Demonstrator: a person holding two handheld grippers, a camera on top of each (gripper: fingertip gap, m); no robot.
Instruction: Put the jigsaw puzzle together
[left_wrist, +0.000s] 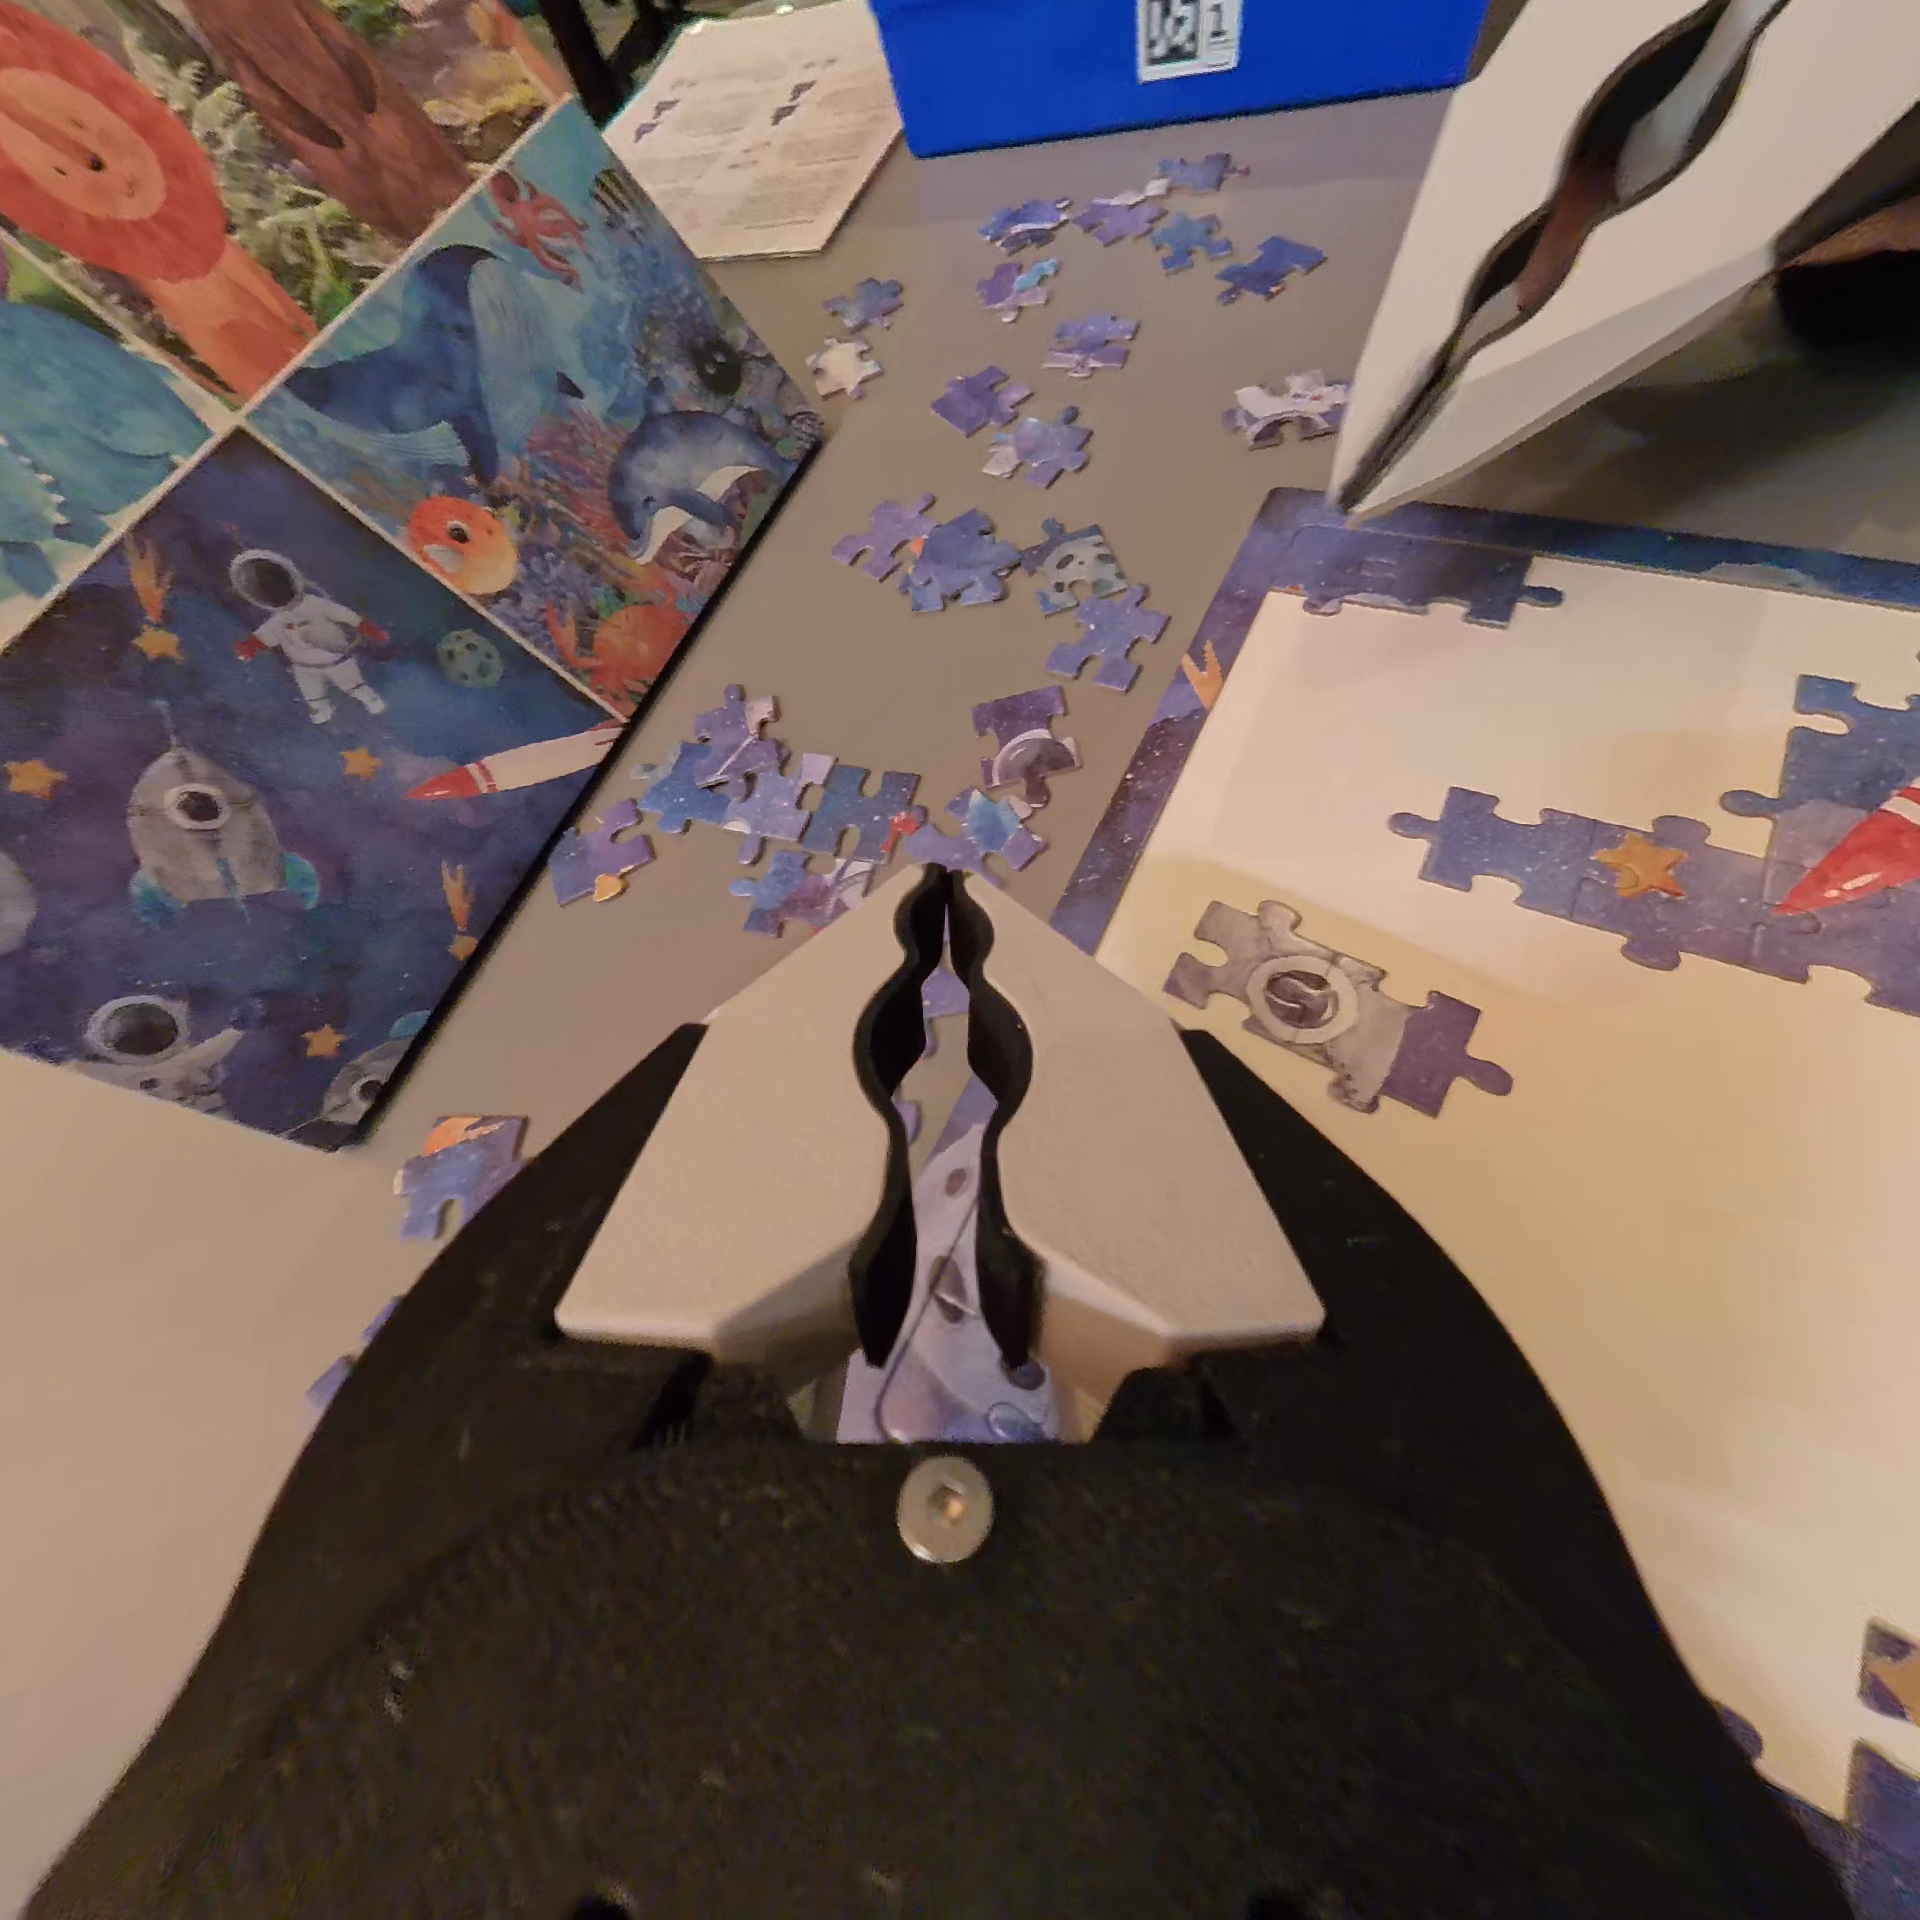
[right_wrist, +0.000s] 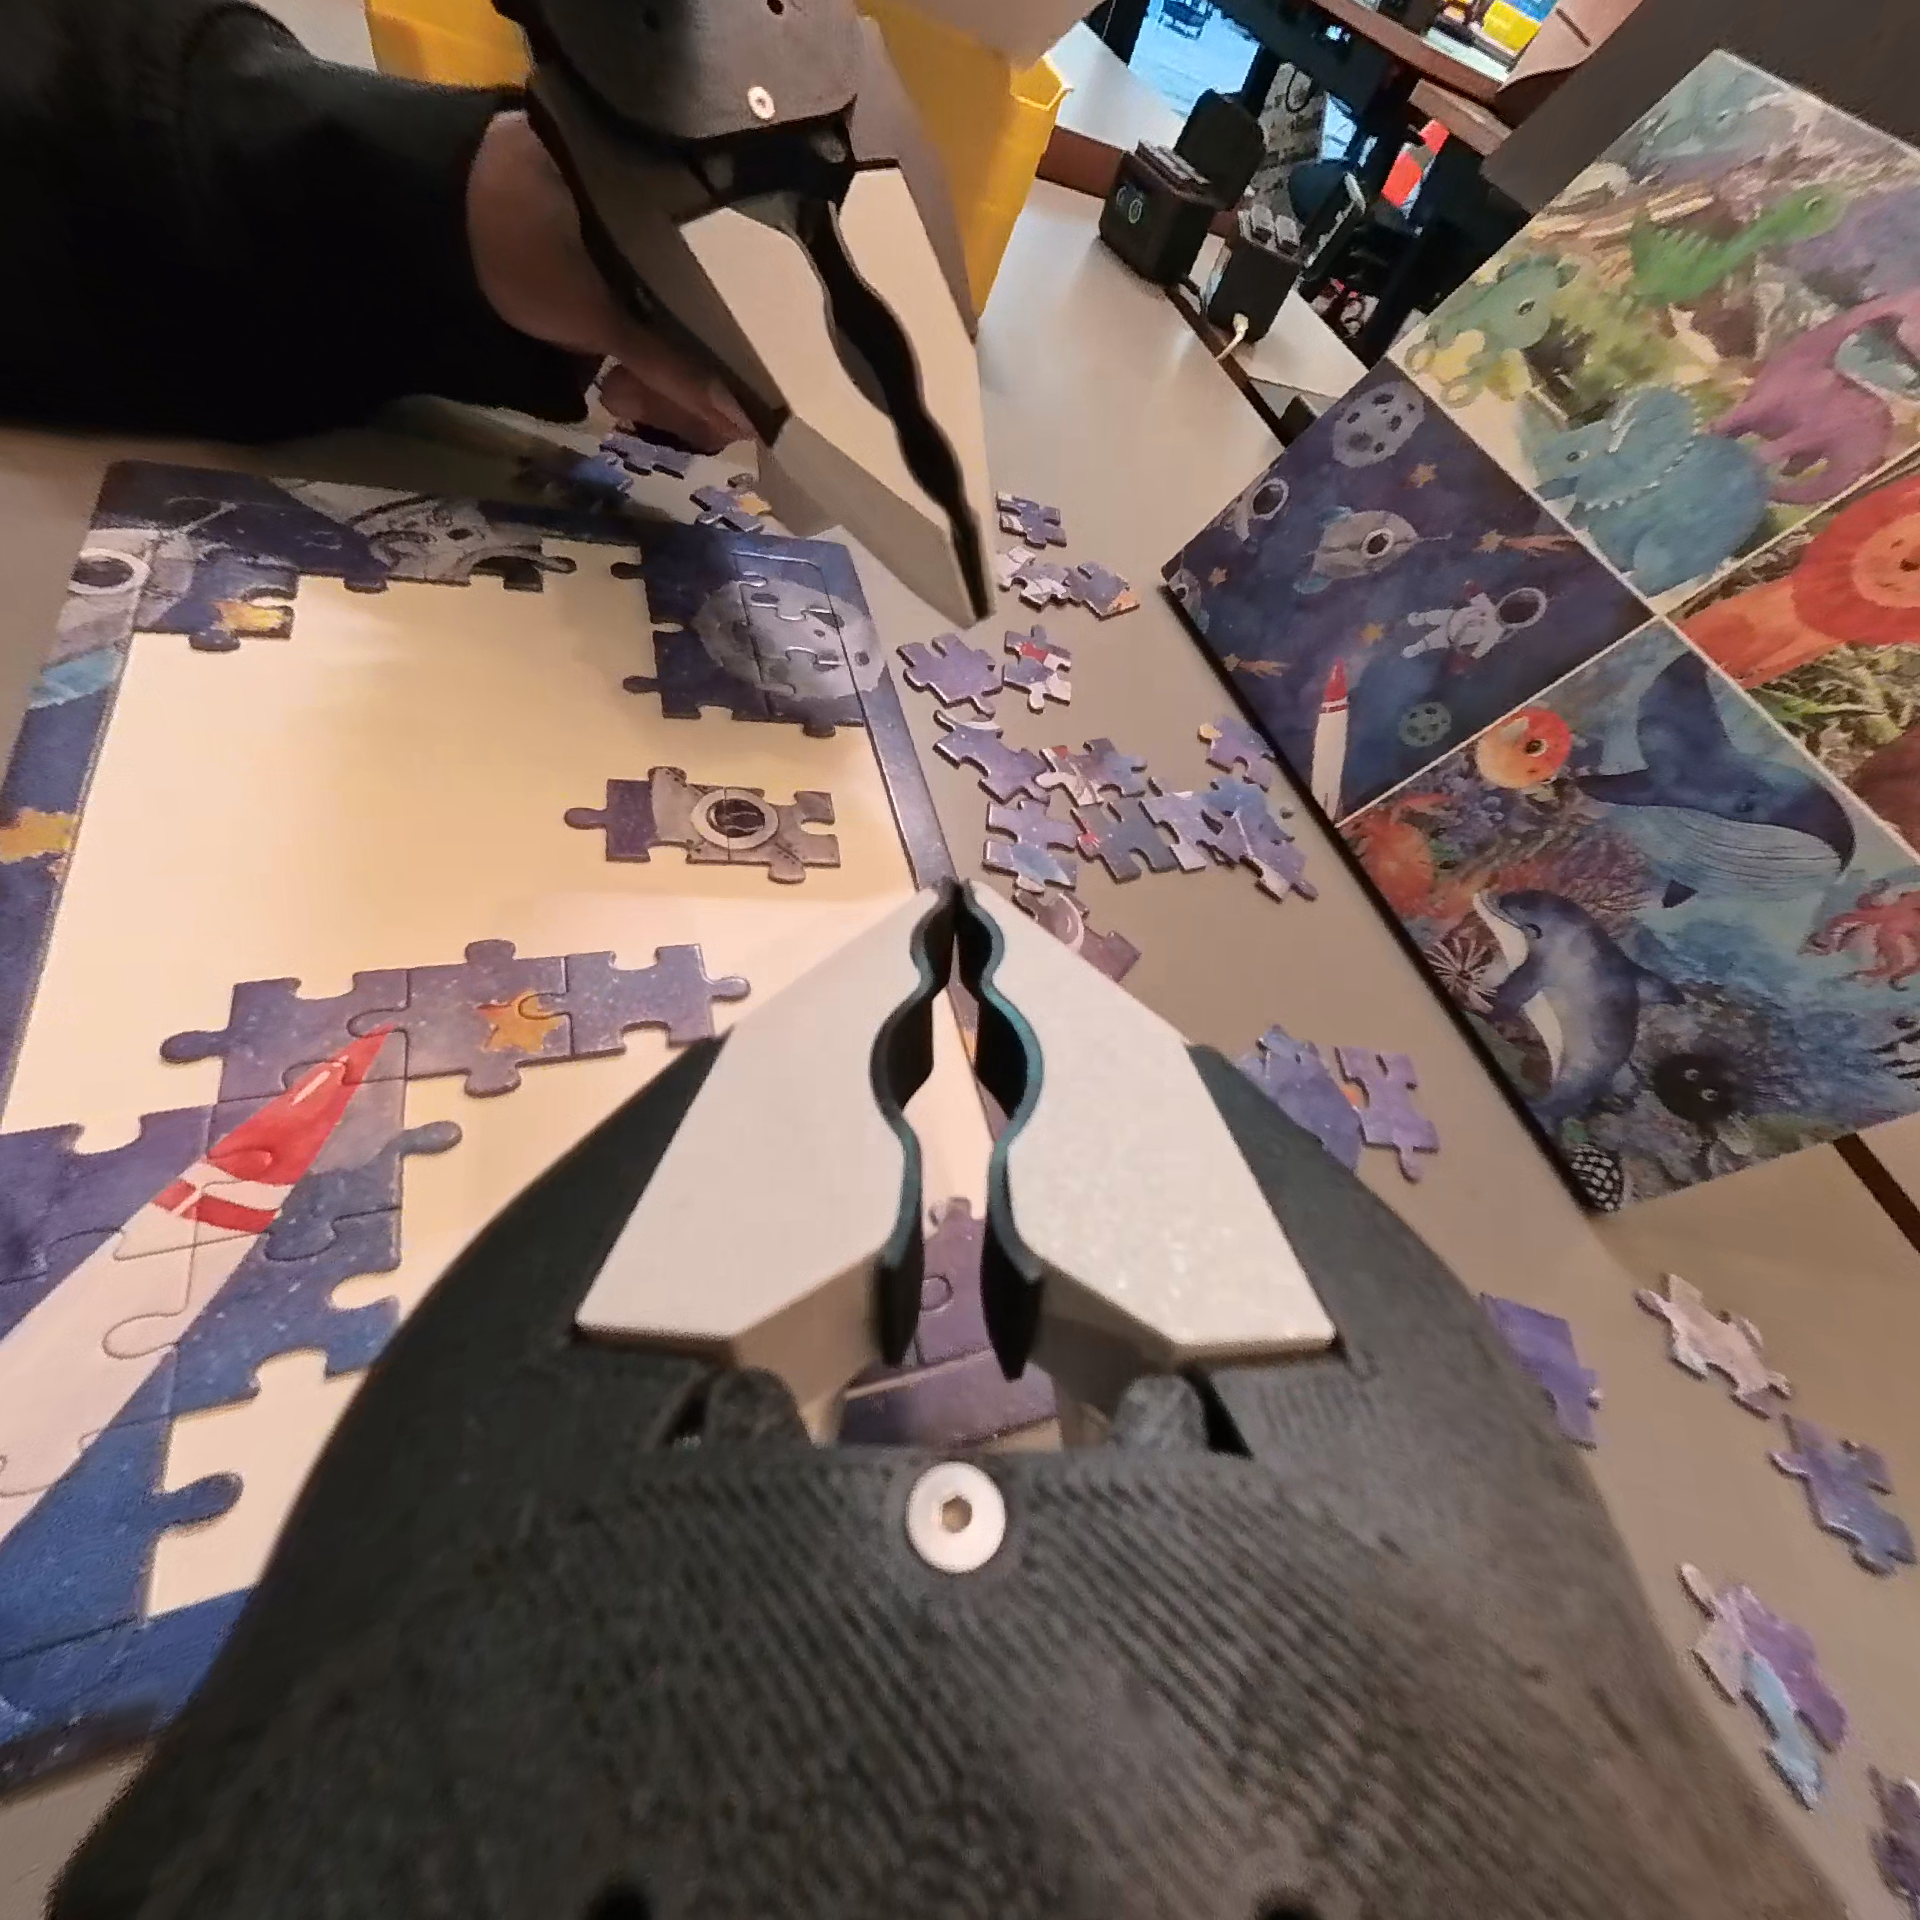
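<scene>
We note both tongs, left (left_wrist: 943, 878) and right (right_wrist: 956, 896), clenched on nothing. Loose puzzle pieces (left_wrist: 831, 805) lie just beyond the left tips on the bench (left_wrist: 904, 665): thin, light, stiffish card, best pinched at an edge.

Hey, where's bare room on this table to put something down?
The cream inside of the puzzle tray lies bare between the grey porthole pieces and the moon corner. The grey tabletop strip by the blue bin is free. Between tray and picture box, loose purple pieces crowd it.
</scene>
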